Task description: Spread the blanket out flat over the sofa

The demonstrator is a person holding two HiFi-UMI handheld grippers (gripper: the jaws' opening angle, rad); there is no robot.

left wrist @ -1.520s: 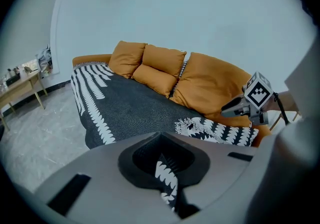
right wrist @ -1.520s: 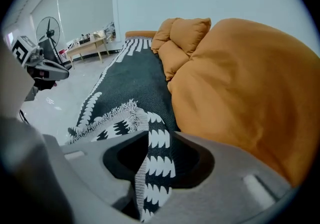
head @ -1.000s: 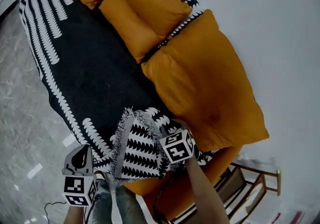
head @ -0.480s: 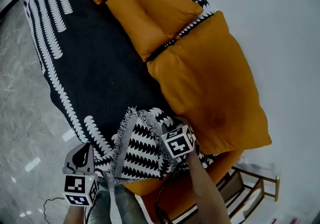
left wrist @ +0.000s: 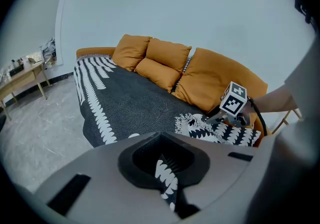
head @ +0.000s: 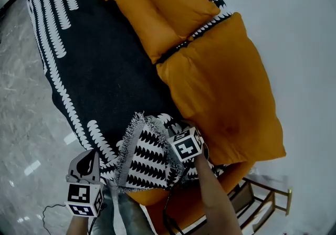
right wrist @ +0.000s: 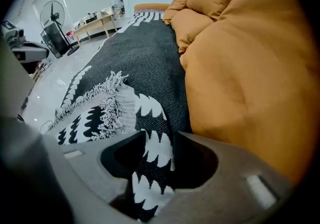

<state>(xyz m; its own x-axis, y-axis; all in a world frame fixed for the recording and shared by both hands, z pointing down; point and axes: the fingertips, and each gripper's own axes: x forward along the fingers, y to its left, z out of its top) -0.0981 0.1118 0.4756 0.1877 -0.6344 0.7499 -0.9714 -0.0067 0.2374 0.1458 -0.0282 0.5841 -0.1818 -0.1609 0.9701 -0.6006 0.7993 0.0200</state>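
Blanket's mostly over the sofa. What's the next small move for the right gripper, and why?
Probably back the right gripper off the blanket: its jaws have just been opening, with a fold loose between them. The fringed flap lies folded back and needs a fresh grasp.

A glossy grey marbled floor (head: pixel 21 118) is seen. A pale wooden table (left wrist: pixel 22 79) laden with small items is set along the white wall (left wrist: pixel 150 8), and a black pedestal fan (right wrist: pixel 52 19) is stood nearby.
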